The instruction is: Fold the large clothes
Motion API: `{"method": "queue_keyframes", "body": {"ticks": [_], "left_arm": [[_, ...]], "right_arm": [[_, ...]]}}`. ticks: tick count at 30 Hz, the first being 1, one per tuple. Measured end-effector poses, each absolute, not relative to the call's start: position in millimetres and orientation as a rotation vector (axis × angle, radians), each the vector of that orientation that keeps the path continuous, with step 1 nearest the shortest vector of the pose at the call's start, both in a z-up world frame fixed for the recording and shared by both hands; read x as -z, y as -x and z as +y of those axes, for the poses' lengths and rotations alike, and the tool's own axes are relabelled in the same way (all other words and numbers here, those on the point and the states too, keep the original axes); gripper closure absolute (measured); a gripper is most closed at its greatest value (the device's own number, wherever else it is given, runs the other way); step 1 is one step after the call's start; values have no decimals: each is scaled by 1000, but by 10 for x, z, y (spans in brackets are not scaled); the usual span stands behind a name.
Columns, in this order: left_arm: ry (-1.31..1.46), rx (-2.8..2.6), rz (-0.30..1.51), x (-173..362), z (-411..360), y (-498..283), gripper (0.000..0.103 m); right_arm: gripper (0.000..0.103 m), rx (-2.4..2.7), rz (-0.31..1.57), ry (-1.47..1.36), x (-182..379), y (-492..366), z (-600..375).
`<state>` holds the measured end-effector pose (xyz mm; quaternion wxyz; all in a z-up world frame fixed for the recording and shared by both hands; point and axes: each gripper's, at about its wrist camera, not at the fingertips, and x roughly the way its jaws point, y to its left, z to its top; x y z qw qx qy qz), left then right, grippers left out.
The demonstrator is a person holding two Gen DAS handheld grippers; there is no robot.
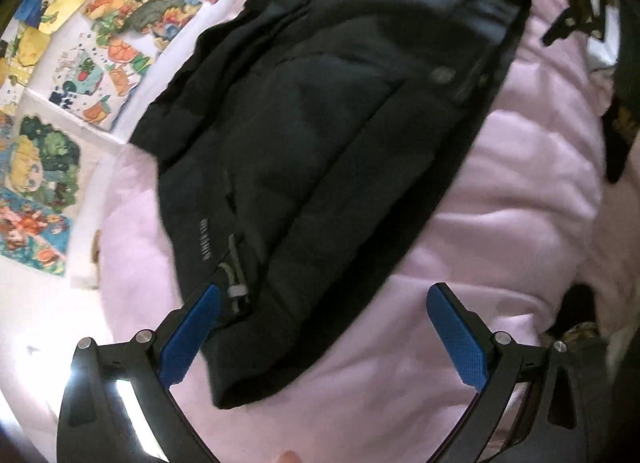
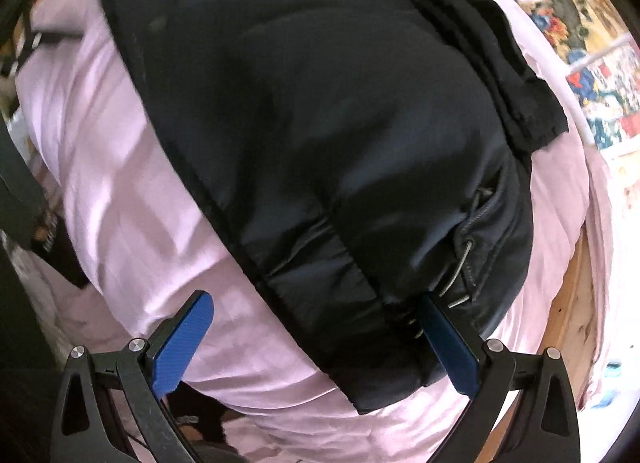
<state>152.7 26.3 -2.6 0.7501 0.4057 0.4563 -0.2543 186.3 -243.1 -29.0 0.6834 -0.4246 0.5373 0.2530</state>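
Both grippers' fingers (image 1: 188,339) (image 2: 182,347) spread wide, straddling the black jacket's (image 1: 320,111) hem edge.

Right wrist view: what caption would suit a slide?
Open right gripper poised over the hem of a dark puffer jacket spread on a pink bedsheet.

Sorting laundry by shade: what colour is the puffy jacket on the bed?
The puffy quilted jacket is black; clearest in the right wrist view.

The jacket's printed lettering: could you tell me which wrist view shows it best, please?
The left wrist view: the pale lettering sits on the dark jacket just beyond the open left gripper. The right wrist view shows the jacket but no lettering.
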Motion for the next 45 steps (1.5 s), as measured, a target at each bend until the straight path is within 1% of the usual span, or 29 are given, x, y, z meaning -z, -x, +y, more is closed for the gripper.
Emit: {"method": "queue_keyframes", "body": {"ticks": [5,9,13,17,19,21,24,26,31,32,33,34,35,36,37,40,42,45], "left_arm": [[-869,475,1040,91,410,-1675,1],[-818,442,1058,35,497,-1778,1],[-789,424,1009,-107,500,-1787,2],[-739,406,955,-285,494,-1837,15],[-699,398,947,-360,512,-1882,18],[-678,402,939,-411,497,-1893,29],[-658,412,932,-472,465,-1879,40],[-652,411,926,-496,452,-1872,43],[-623,383,901,-575,497,-1917,44],[-606,378,897,-605,509,-1928,47],[-594,377,896,-616,528,-1935,53],[-581,378,895,-629,547,-1947,56],[-566,377,895,-649,556,-1956,61],[-558,378,895,-660,569,-1967,64],[-548,382,894,-674,580,-1977,66],[-529,393,883,-725,578,-1972,74],[-527,399,877,-743,579,-1968,81],[-514,400,875,-772,589,-1979,87]], "right_arm": [[0,-581,1148,1097,421,-1729,-2386],[0,-572,1123,1126,439,-1718,-2400],[0,-533,1068,1157,436,-1725,-2401],[0,-505,1001,1219,457,-1720,-2384],[0,-501,975,1260,496,-1678,-2362],[0,-497,941,1319,569,-1651,-2372],[0,-481,890,1407,645,-1582,-2356],[0,-471,839,1464,688,-1553,-2360],[1,-449,735,1572,735,-1479,-2337],[1,-441,707,1596,746,-1463,-2335],[4,-437,692,1609,751,-1479,-2351],[14,-427,676,1624,754,-1496,-2360],[20,-420,669,1631,754,-1512,-2373],[32,-410,668,1635,758,-1519,-2384],[40,-401,673,1637,758,-1562,-2410],[43,-384,676,1640,726,-1629,-2448],[44,-375,649,1651,695,-1552,-2422],[56,-360,558,1689,615,-1471,-2402]]}}
